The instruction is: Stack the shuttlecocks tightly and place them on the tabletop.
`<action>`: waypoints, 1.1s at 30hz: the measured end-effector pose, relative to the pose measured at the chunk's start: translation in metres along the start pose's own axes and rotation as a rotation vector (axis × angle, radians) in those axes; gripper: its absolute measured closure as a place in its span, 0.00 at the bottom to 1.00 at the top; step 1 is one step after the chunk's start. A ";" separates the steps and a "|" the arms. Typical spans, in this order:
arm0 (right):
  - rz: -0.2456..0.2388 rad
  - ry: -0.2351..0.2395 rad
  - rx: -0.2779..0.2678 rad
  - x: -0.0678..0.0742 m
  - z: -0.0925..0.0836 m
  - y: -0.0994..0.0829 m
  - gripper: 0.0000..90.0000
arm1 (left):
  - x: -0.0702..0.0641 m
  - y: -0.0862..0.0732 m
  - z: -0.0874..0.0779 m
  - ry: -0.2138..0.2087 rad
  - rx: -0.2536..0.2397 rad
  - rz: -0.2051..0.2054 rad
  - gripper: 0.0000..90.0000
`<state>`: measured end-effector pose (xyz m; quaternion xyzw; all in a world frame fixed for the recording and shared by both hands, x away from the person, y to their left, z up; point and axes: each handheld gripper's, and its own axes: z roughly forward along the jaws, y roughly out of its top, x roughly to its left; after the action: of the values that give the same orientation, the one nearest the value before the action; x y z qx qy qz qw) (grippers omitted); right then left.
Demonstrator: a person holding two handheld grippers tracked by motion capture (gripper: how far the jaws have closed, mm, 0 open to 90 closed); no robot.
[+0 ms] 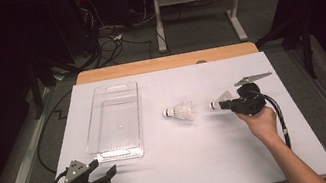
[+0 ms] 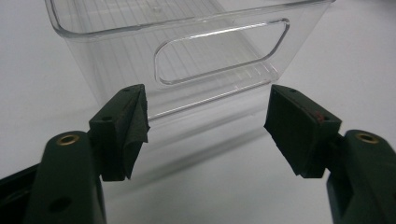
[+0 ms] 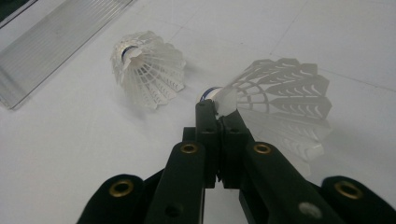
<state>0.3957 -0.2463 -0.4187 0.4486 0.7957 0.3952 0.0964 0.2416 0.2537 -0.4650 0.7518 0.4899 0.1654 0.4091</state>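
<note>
Right gripper view shows the right tongs (image 3: pixel 217 109) clenched on a shuttlecock (image 3: pixel 280 93), pinching the thin edge of its skirt. It is very light and bendy, so the skirt could crush; the cork end is firmer. Another shuttlecock (image 3: pixel 147 67) lies nearby on the table (image 1: pixel 212 154). Left tongs (image 2: pixel 205 126) wait released before the clear bin (image 2: pixel 187 51). The held cork is mostly hidden.

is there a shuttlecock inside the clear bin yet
No, the clear bin is empty; one shuttlecock lies on the table and the right gripper pinches the other shuttlecock.
</note>
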 end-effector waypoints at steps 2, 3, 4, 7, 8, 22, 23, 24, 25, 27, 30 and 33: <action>-0.003 0.004 0.001 0.002 0.001 -0.002 0.99 | 0.000 0.000 0.000 0.001 0.001 0.002 0.34; -0.006 0.006 0.002 0.004 0.001 -0.003 0.99 | 0.000 0.000 0.000 0.001 0.001 0.003 0.34; -0.013 0.009 0.001 0.005 0.002 -0.004 0.99 | 0.000 0.000 0.000 0.001 0.000 0.003 0.34; -0.019 0.019 0.004 0.008 0.004 -0.006 0.99 | 0.000 0.000 0.000 0.000 -0.002 -0.002 0.34; -0.018 0.023 0.007 0.009 0.004 -0.006 0.99 | 0.000 0.000 0.000 -0.001 -0.001 -0.002 0.34; -0.030 0.056 0.008 0.018 0.011 -0.012 0.99 | -0.001 0.000 0.001 0.001 -0.005 0.002 0.34; -0.028 0.057 0.009 0.019 0.011 -0.012 0.99 | -0.001 0.000 0.001 0.000 -0.004 0.002 0.34; -0.024 0.058 0.008 0.019 0.012 -0.012 0.99 | -0.001 0.000 0.001 0.001 -0.004 0.002 0.34; -0.027 0.060 0.008 0.019 0.013 -0.012 0.99 | -0.001 0.000 0.001 0.001 -0.004 0.002 0.34; -0.029 0.063 0.008 0.019 0.014 -0.012 0.99 | -0.001 0.000 0.001 0.002 -0.004 0.002 0.34; -0.027 0.066 0.011 0.020 0.016 -0.012 0.99 | -0.001 0.000 0.001 0.001 -0.003 0.001 0.34; -0.029 0.067 0.010 0.021 0.017 -0.011 0.99 | -0.001 0.000 0.001 0.000 -0.003 0.002 0.34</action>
<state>0.3847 -0.2234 -0.4339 0.4239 0.8071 0.4045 0.0732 0.2421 0.2521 -0.4656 0.7515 0.4890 0.1666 0.4103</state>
